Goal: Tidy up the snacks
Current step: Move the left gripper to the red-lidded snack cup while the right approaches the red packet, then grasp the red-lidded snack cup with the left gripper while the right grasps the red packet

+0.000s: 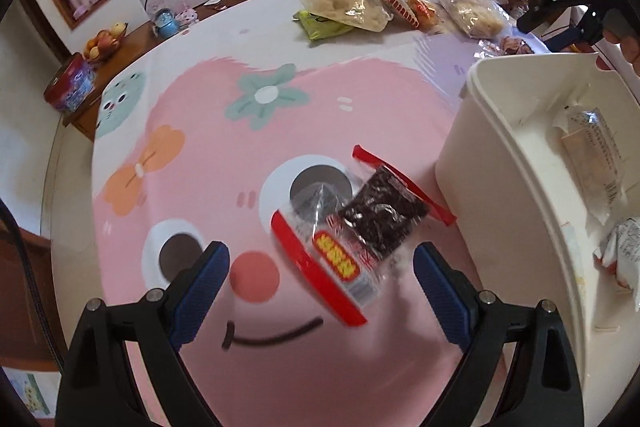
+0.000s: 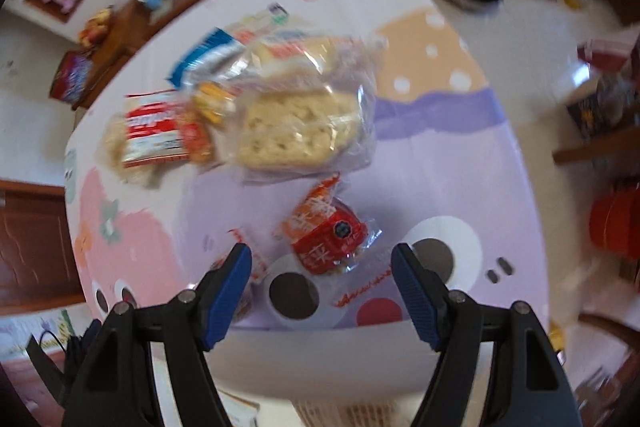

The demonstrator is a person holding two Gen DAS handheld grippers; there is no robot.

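In the left wrist view, my left gripper (image 1: 320,267) is open and empty, just above a clear red-edged packet with a dark snack (image 1: 352,235) lying on the pink tablecloth. A white bin (image 1: 500,163) stands to its right with two wrapped snacks inside (image 1: 592,155). My right gripper shows far right beyond the bin (image 1: 560,7). In the right wrist view, my right gripper (image 2: 322,271) is open and empty over a red-orange packet (image 2: 326,235). A pile of bagged snacks (image 2: 296,123) lies beyond it. The bin's rim (image 2: 320,379) shows below the fingers.
More snack bags (image 1: 348,7) lie at the table's far side. A wooden sideboard with a fruit bowl (image 1: 104,43) and a red tin (image 1: 68,87) stands left. The table edge and floor with red stools (image 2: 616,223) are on the right.
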